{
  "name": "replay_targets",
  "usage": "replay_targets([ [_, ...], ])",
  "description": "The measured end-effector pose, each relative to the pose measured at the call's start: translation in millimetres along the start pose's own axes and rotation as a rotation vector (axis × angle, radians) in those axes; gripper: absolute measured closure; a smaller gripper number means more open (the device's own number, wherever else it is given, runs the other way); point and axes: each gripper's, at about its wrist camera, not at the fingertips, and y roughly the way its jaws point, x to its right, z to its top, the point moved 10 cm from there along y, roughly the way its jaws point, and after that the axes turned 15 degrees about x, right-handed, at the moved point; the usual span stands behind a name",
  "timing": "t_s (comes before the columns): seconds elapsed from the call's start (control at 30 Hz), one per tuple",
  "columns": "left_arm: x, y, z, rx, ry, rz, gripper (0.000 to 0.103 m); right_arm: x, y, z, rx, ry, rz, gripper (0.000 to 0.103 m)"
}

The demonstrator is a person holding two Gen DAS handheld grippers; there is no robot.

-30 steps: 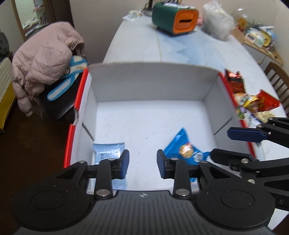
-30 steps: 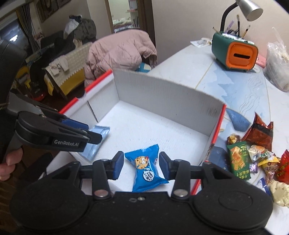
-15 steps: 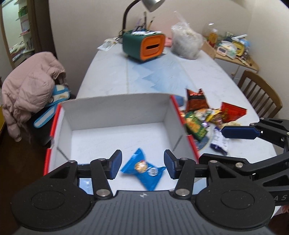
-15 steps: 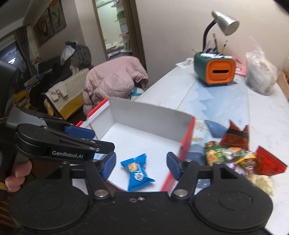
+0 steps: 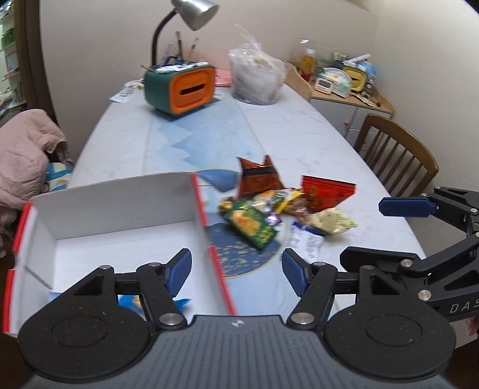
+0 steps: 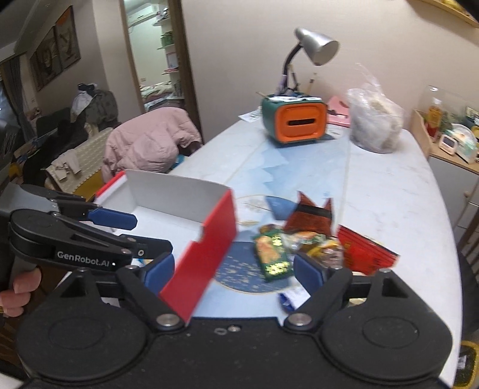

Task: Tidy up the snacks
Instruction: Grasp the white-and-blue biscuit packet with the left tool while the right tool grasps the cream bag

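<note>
A white box with red outer sides (image 5: 119,206) stands on the table's left; it also shows in the right wrist view (image 6: 209,233). A blue cookie packet (image 5: 131,300) lies inside it, mostly hidden behind my left finger. A pile of snack packets (image 5: 287,203) lies right of the box, with a green packet (image 5: 251,227) nearest the box; the pile also shows in the right wrist view (image 6: 311,239). My left gripper (image 5: 236,270) is open and empty over the box's right wall. My right gripper (image 6: 233,270) is open and empty, facing the box's corner and the pile.
A green and orange desk organiser (image 5: 179,86) with a lamp (image 5: 194,12) and a clear plastic bag (image 5: 257,77) stand at the table's far end. A wooden chair (image 5: 395,152) is at the right. A pink jacket (image 5: 24,149) hangs on the left.
Both grippers have pulled back from the box, swung right toward the snack pile and opened wider. The blue cookie packet stays in the box.
</note>
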Motion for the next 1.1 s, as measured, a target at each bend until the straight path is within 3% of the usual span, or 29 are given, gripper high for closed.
replay_targets([
  [0.1,19.1,8.3,-0.3,0.004,-0.011,-0.023,0.03,21.2,-8.8,-2.7,0.007,-0.005,-0.013,0.011],
  [0.17,30.8,15.4,-0.8,0.005,-0.017,-0.042,0.028,36.8,-14.7,-4.1,0.018,-0.004,-0.028,0.001],
  [0.4,63.5,49.5,-14.4,-0.042,-0.008,-0.082,0.027,90.7,-18.7,-15.0,0.005,0.011,-0.076,0.0],
  [0.63,92.9,89.7,-35.2,-0.133,0.054,-0.137,0.027,131.9,-3.0,-40.5,-0.069,0.022,-0.084,0.001],
  [1.1,112.3,164.6,-65.2,-0.307,0.109,-0.153,0.027,166.2,49.0,-74.0,-0.212,0.082,-0.032,0.004],
])
